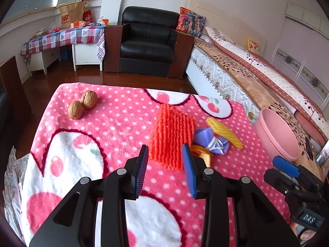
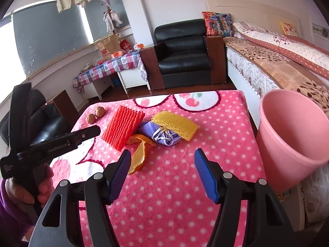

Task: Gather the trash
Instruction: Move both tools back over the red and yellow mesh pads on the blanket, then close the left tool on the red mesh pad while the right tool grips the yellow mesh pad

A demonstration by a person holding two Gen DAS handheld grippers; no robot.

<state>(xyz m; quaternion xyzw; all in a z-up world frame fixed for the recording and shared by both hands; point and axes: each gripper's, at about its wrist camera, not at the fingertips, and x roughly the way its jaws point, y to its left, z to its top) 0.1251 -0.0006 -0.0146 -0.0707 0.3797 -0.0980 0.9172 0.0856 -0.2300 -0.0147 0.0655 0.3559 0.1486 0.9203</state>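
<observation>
With both tools spread and empty, our left tool (image 1: 165,152) sits nearer, the ribbed orange-red foam sleeve (image 1: 172,135) lying on the pink dotted blanket (image 1: 123,123) just ahead of it, long axis pointing away.

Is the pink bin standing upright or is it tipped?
Tipped. In the right wrist view the bin leans, its open mouth turned toward the blanket. The part of the inside that shows looks empty; the bottom is hidden.
</observation>
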